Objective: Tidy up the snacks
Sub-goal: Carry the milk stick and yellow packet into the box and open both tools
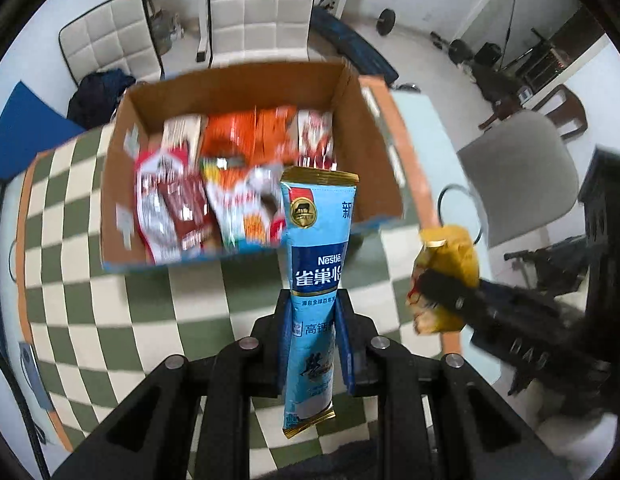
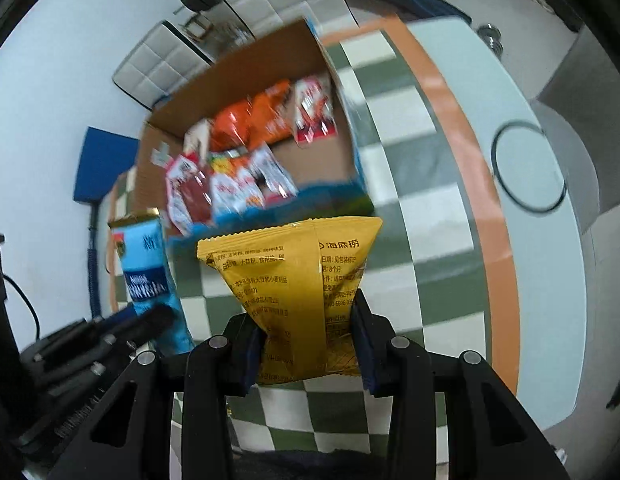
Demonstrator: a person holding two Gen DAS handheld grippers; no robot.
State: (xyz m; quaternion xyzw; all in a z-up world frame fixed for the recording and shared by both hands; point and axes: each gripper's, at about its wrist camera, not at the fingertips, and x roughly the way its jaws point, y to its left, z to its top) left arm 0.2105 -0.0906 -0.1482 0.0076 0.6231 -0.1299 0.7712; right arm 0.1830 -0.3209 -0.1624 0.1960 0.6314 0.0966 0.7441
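Clearly "Nestlé" on blue sachet [image 1: 314,256]

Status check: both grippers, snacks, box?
Left gripper shut on blue Nestle stick sachet. Right gripper shut on yellow foil snack packet. Open cardboard box ahead, part-filled. Nothing blocking.

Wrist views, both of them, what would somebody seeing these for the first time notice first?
First, the two packets held up in the air: a long blue Nestle sachet pinched in the left claw, and a yellow snack packet clamped in the right claw. Behind them, an open cardboard box sits on the green-and-white checkered tablecloth, already filled with red and orange snack packs.
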